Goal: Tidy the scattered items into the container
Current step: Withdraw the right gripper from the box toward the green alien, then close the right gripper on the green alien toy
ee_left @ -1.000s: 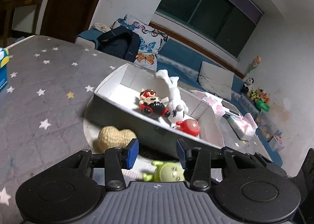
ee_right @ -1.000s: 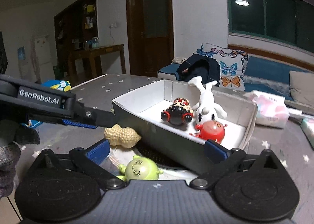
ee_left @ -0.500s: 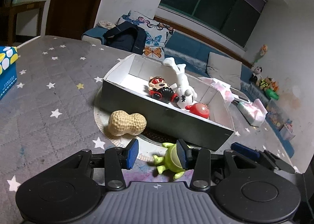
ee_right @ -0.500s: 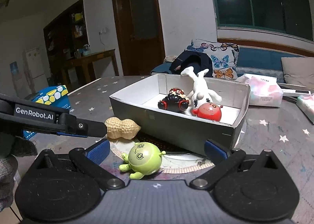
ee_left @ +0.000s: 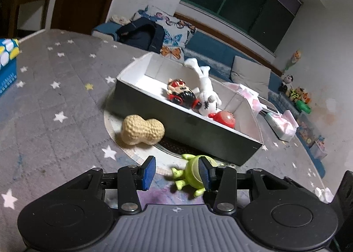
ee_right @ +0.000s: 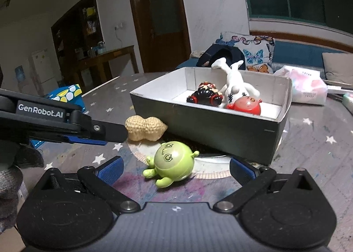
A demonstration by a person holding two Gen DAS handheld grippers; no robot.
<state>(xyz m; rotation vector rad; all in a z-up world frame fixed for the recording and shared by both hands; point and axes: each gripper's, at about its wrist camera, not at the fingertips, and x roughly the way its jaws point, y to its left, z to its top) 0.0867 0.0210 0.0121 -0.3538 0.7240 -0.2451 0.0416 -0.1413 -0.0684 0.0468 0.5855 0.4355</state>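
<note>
A dark box with a white inside [ee_left: 167, 117] [ee_right: 211, 128] holds a black-and-red figure [ee_left: 182, 94], a white plush doll [ee_left: 206, 93] and a red round toy [ee_left: 226, 117]. A tan peanut toy [ee_left: 142, 129] [ee_right: 144, 128] lies on the table against the box front. A green one-eyed toy [ee_left: 193, 173] [ee_right: 173, 161] lies on the table in front of the box. My left gripper [ee_left: 176, 173] is open, the green toy beside its right pad. My right gripper [ee_right: 175, 170] is open wide, the green toy between its fingers, untouched.
The grey star-patterned table [ee_left: 55, 102] has a round mat [ee_left: 136, 152] under the box. A blue patterned box [ee_left: 6, 68] stands at the far left. Pink tissue packs [ee_right: 306, 88] lie behind the box. A sofa with cushions [ee_left: 220, 53] is beyond.
Both grippers have drawn back and lowered toward the table; the green toy now lies nearer both grippers' fingers. The left gripper has opened a little wider.
</note>
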